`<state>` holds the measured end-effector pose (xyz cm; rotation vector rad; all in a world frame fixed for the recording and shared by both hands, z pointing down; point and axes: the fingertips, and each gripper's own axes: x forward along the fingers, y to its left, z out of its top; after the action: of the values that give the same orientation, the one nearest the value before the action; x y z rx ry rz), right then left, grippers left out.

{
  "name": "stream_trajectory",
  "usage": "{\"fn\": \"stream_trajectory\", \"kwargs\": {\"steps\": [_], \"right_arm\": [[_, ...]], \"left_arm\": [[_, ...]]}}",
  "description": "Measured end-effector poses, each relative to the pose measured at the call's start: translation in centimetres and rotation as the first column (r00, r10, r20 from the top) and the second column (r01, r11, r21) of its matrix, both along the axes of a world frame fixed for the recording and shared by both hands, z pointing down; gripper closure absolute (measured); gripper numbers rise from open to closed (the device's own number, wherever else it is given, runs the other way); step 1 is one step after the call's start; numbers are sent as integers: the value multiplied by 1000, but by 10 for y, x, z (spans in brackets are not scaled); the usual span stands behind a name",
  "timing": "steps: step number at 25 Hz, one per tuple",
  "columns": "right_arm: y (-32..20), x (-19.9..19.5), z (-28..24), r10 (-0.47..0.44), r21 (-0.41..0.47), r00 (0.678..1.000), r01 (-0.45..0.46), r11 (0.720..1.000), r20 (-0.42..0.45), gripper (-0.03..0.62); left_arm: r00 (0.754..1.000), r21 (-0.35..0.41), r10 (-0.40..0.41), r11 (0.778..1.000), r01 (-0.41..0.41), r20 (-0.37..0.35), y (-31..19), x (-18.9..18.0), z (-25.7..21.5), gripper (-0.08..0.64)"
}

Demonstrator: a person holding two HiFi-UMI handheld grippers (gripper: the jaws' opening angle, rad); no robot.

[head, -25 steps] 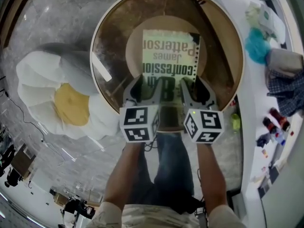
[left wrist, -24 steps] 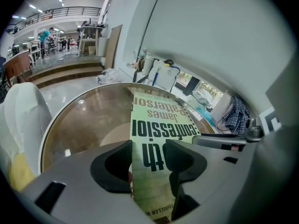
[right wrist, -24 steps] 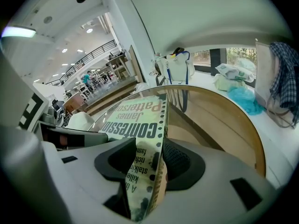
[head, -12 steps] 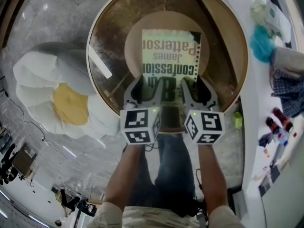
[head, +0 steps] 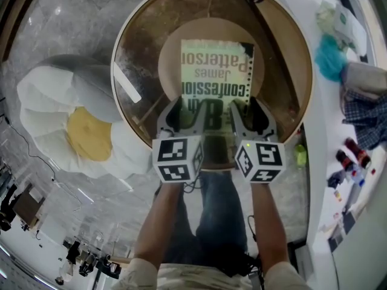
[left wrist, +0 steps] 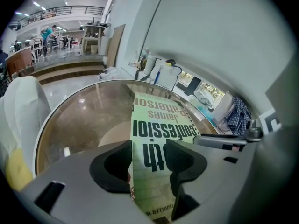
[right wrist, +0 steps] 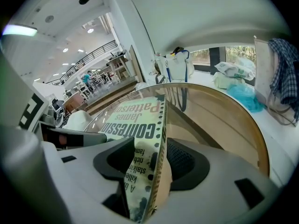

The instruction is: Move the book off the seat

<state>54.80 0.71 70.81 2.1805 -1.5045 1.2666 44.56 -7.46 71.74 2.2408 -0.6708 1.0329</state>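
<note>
The book (head: 216,71), a pale green paperback with big dark lettering on the cover, is over the middle of a round glass-topped table (head: 145,47). Its far end lies over a pale disc (head: 172,47) that shows at the centre of the brown glass. From where I stand I can't say whether that far end rests on the glass or hangs just clear of it.

The person has both tools on the near edge of the book, side by side. The left tongs (head: 181,110) stand wide, with the book running up between the two dark pads and both pads against it. The right tongs (head: 251,110) pinch the near right corner, one pad on the cover and the other on the back, with the dotted strip along the book's edge showing between them. Each tool's marker cube faces up towards the person, just short of the table's near rim, and the bare forearms (head: 160,222) reach down to them.

On the floor to the left, touching the table's edge, sits a big white flower-shaped cushion (head: 54,101) with a yellow centre. Off to the right there is a white counter (head: 329,132) with a teal fluffy thing (head: 329,58) and a checked cloth (head: 363,110) on it.
</note>
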Motion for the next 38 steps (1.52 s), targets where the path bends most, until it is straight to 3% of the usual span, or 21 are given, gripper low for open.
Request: {"fn": "stream_trajectory", "kwargs": {"steps": [9, 18, 22, 27, 33, 38], "right_arm": [[-12, 14, -37, 23, 40, 999, -21, 999, -35, 380], [-59, 34, -172, 52, 211, 985, -16, 977, -163, 380], [-71, 46, -258, 67, 296, 959, 19, 955, -277, 382], [-83, 42, -370, 84, 393, 915, 86, 915, -396, 381], [-74, 24, -492, 135, 486, 866, 136, 863, -482, 381], [-62, 3, -566, 171, 547, 833, 178, 818, -526, 382]], "left_arm": [[1000, 98, 10, 995, -10, -4, -18, 1, -40, 327], [993, 251, 31, 968, -1, -118, -58, 21, -169, 327], [978, 372, 64, 928, 14, -196, -78, 29, -254, 327], [948, 520, 107, 851, 69, -299, -94, 30, -372, 327], [907, 618, 162, 776, 126, -388, -90, 18, -493, 327], [879, 672, 213, 725, 151, -427, -83, 5, -564, 328]]}}
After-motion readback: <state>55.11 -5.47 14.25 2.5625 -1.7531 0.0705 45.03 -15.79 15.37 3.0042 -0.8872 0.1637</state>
